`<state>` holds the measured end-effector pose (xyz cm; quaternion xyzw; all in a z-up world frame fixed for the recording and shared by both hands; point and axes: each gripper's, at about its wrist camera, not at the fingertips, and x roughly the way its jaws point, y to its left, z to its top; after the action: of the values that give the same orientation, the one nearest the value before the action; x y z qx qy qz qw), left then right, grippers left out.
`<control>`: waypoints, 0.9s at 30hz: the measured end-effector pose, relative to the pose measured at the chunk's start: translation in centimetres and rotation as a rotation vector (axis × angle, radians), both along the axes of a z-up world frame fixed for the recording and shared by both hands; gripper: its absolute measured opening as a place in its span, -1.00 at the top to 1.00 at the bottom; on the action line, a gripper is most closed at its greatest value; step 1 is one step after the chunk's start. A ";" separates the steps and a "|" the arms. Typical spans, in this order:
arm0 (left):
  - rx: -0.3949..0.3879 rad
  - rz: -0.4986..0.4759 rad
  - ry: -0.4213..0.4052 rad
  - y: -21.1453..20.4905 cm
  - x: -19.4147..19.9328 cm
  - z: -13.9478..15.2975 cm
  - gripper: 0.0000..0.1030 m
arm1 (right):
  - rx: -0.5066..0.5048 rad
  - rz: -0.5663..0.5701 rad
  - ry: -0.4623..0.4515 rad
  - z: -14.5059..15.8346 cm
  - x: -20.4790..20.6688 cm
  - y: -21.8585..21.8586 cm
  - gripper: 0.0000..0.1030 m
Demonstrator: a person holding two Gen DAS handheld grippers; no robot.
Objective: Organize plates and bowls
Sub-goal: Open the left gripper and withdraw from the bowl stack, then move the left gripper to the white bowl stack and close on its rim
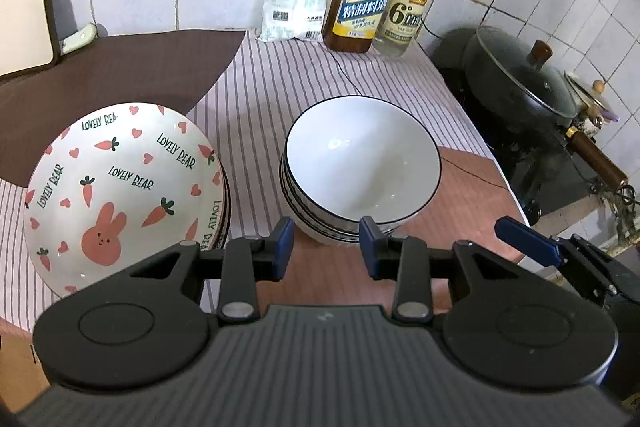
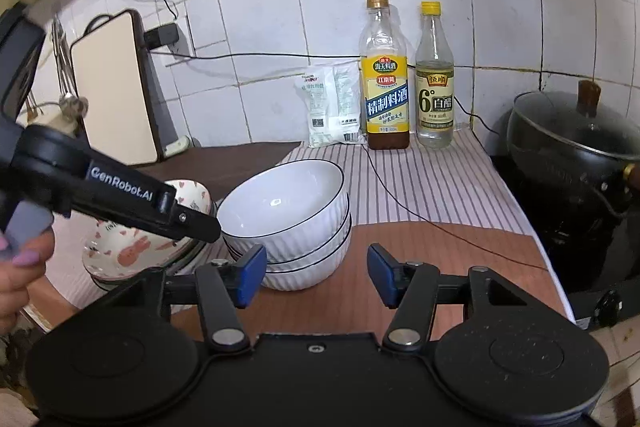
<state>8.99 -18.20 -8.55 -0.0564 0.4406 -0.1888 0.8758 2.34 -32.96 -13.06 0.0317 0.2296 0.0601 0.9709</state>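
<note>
Worktop (image 1: 448, 247): striped cloth, brown mat.
White bowl stack (image 1: 360, 175): on worktop, right of carrot bowl stack (image 1: 120, 187), apart.
Right gripper (image 2: 316, 273): jaws wide, empty, before white bowls.
Left gripper (image 1: 326, 247): jaws narrower, empty, just short of white bowls.

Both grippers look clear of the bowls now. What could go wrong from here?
1. The white bowl stack leans, its top bowl tilted; a nudge from the open right gripper might topple it.
2. The rabbit-print bowl sits steeply tilted on its pile, so it may slide off.
3. A thin black cable crosses the striped cloth right behind the white bowls and could snag a gripper or bowl.
</note>
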 end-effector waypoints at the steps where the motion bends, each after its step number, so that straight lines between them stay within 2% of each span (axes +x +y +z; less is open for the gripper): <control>1: -0.003 0.001 -0.011 0.0 -0.3 -0.1 0.33 | 0.007 0.002 -0.003 -0.1 -0.1 -0.2 -0.18; 7: 0.006 -0.005 -0.089 0.0 -1.6 -0.7 0.27 | 0.055 -0.001 -0.012 -2.5 0.2 -1.1 -0.19; 13: -0.045 0.040 -0.144 0.4 -1.8 -1.5 0.19 | -0.137 -0.019 -0.007 -5.1 1.6 -0.2 -0.23; 16: -0.080 0.064 -0.125 0.6 -1.5 -2.1 0.06 | -0.170 0.012 -0.019 -6.2 2.2 0.1 -0.24; 19: -0.135 0.089 -0.097 1.2 -0.9 -2.7 0.01 | -0.126 0.040 -0.034 -6.7 2.6 0.0 -0.41; 24: -0.224 0.131 -0.031 2.1 0.8 -3.4 -0.07 | -0.100 0.075 -0.041 -7.7 3.5 0.3 -0.44; 25: -0.236 0.128 -0.008 2.2 1.3 -3.7 -0.07 | -0.104 0.084 -0.039 -7.9 3.8 0.4 -0.46; 27: -0.210 0.127 0.029 1.7 2.0 -4.0 -0.08 | -0.112 0.102 -0.041 -8.3 4.2 0.7 -0.60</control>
<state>11.02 -16.47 -12.56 -0.1784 0.4264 -0.1773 0.8689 6.58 -32.23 -21.39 -0.0356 0.2140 0.0970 0.9714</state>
